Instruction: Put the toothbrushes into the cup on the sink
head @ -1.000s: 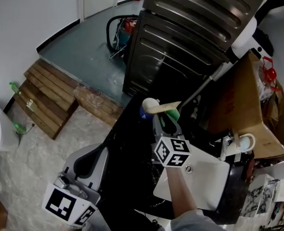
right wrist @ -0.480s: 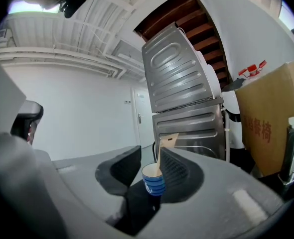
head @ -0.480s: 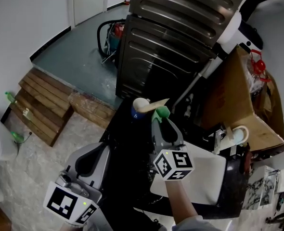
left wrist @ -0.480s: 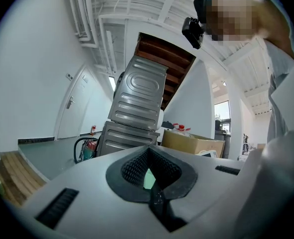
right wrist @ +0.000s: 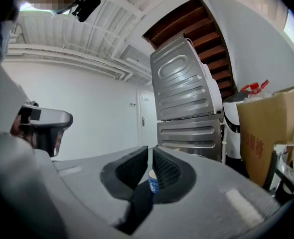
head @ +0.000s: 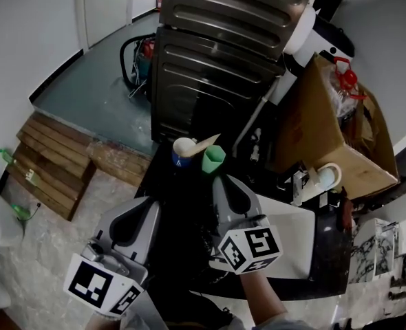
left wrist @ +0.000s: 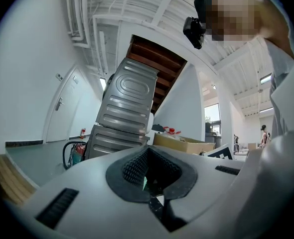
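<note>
A white cup with a blue label stands at the far end of the black counter, and a beige toothbrush handle leans out of it to the right. A green cup stands just right of it. My right gripper is a short way in front of both cups, touching neither. Its jaws have just been closing with nothing between them. In the right gripper view the white cup shows through the thin slit of that gripper. My left gripper is shut and empty, lower left. A sliver of green shows past it.
A white sink basin lies right of my right gripper, with a faucet and a white mug behind it. A cardboard box and stacked metal appliances rise behind the counter. Wooden steps lie on the floor at left.
My right gripper has drawn back from the cups toward me and its jaws have come together. The toothbrush stays in the white cup. The left gripper has shifted only slightly.
</note>
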`<state>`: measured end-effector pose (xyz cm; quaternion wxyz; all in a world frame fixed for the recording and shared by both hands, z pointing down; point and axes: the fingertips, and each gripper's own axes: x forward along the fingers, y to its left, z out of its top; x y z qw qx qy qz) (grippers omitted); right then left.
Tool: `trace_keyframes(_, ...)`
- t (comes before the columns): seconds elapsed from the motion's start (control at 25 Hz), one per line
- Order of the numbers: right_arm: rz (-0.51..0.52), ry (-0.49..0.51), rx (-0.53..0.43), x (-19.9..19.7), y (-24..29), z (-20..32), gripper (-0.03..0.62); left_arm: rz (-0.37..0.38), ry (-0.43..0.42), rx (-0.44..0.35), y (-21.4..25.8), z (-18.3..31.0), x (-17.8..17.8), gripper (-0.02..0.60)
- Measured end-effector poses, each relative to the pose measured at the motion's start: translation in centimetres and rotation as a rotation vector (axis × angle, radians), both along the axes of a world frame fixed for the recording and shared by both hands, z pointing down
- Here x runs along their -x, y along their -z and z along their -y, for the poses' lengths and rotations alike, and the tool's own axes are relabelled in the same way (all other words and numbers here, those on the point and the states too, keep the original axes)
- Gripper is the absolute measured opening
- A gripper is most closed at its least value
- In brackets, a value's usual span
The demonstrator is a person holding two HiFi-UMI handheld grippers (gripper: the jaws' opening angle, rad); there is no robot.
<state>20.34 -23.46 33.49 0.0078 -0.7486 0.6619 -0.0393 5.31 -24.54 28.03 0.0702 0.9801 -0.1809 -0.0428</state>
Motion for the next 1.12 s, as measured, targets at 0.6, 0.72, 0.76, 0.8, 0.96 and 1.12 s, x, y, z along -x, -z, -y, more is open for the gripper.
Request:
trace_keyframes(0.6,-0.001,-0.073,-0.122,0.8,4.9,-8.0,-0.002,-0.024,-0.085,-0.039,1.8,-4.1,-2.6,0.003)
trace_keyframes(0.72,-0.003,-0.08,-0.128,0.7,5.3,-9.3,-0.002,-0.025,-0.093,-0.035,1.9,-5.1,-3.1,0.003)
trace_keyframes(0.76,-0.006,-0.081,-0.129,0.7,5.4,-9.7,-0.002,-0.025,-0.095,-0.033,1.8,-5.4,-3.3,0.003)
trace_keyframes(0.8,-0.01,-0.081,-0.13,0.7,5.5,-10.1,-0.002,-0.025,-0.097,-0.032,1.8,-5.7,-3.5,0.003)
trace_keyframes(0.96,-0.024,-0.086,-0.134,0.4,5.6,-11.7,-0.002,-0.024,-0.098,-0.028,1.6,-6.9,-4.4,0.003)
trace_keyframes(1.12,-0.015,-0.094,-0.12,-0.1,5.0,-12.8,-0.002,-0.018,-0.106,-0.025,1.3,-8.0,-5.0,0.003)
